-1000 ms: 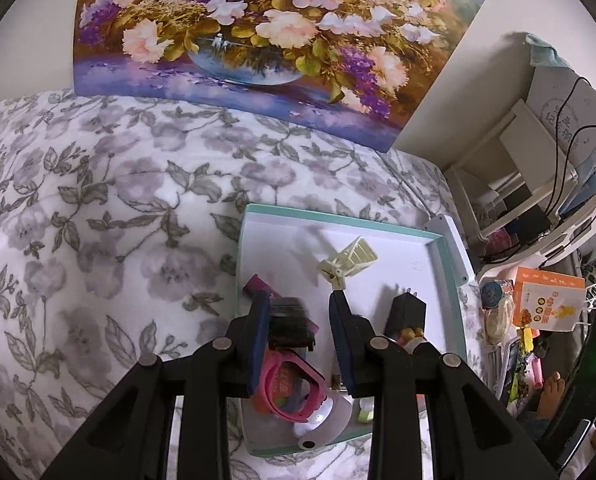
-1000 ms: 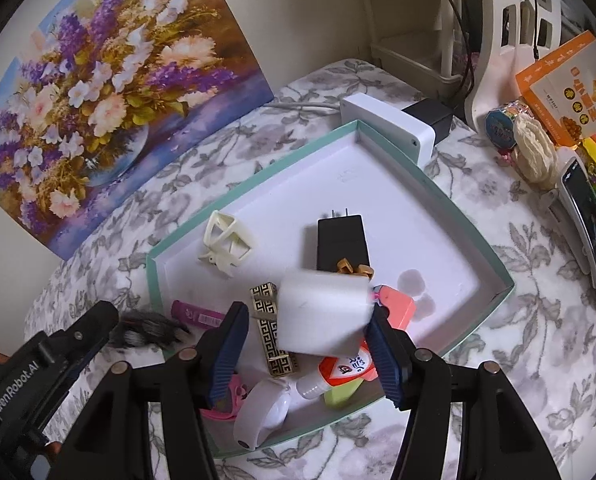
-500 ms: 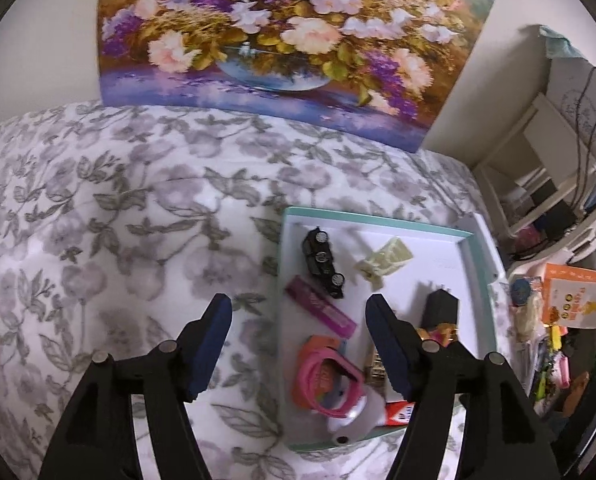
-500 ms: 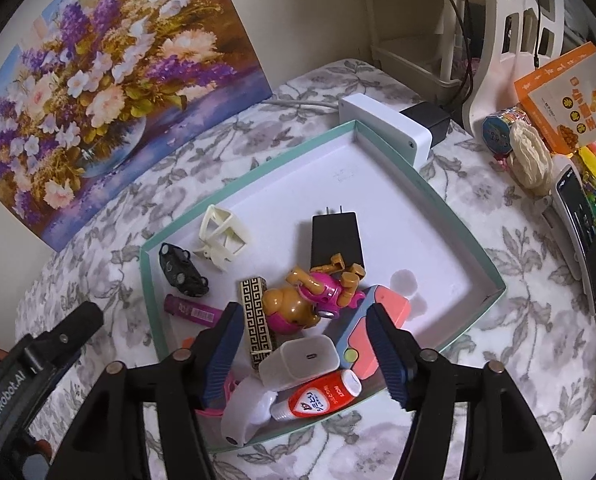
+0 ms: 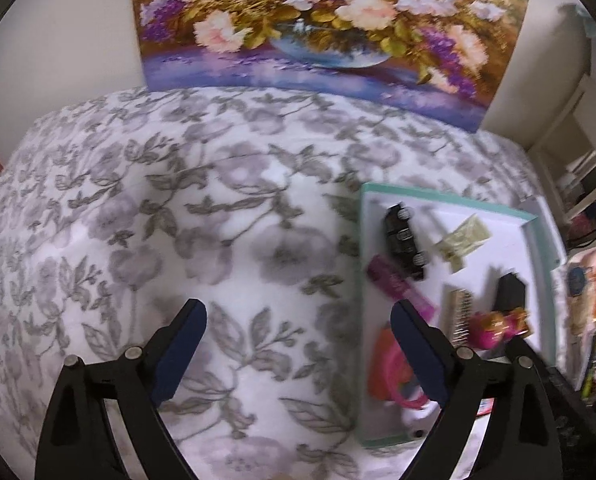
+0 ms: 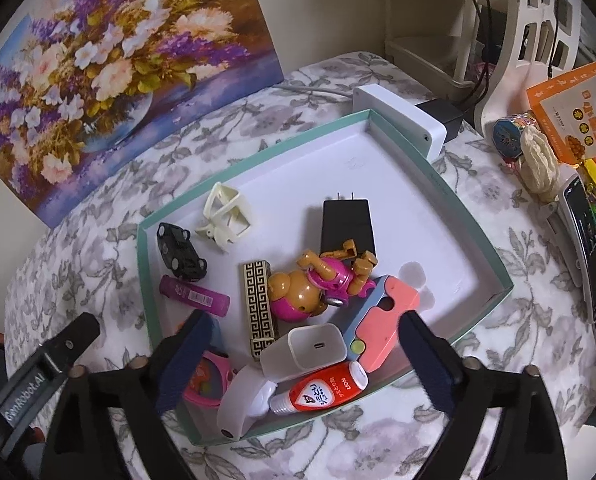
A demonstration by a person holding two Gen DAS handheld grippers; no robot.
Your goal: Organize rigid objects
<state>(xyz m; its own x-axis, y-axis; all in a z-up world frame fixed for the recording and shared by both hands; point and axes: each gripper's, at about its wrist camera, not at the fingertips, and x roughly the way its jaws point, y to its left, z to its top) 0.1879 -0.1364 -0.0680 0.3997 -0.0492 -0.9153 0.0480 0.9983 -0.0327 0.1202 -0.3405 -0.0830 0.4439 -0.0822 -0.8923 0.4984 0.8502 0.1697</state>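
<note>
A shallow tray [image 6: 450,200] with a teal rim and white floor lies on a table covered by a grey floral cloth [image 6: 518,272], and nearly all the small rigid things are gathered toward its near left side. At its near edge a white USB charger block [image 6: 304,350] lies on its side, touching a red-and-white glue tube [image 6: 322,390] just nearer and a white curved piece [image 6: 242,398] to the left. A coral and blue case [image 6: 382,320] lies to the right of the charger, a gold-and-black patterned bar [image 6: 258,304] to its far left, and a pink and tan toy figure [image 6: 318,280] beyond it, resting against a black plug adapter [image 6: 348,226]. Farther left are a black toy car [image 6: 180,252], a purple tube [image 6: 196,296], a cream plastic frame [image 6: 226,216] and, nearest, a pink watch [image 6: 208,382]. The right gripper [image 6: 302,354] hangs over the charger with its jaws opening, spread well clear on either side, touching nothing. The left gripper [image 5: 298,344] is over bare cloth left of the tray, its jaws also opening, with nothing between them. A flower painting [image 6: 110,48] leans on the far wall; a white box [image 6: 402,118] sits at the tray's far corner.
</note>
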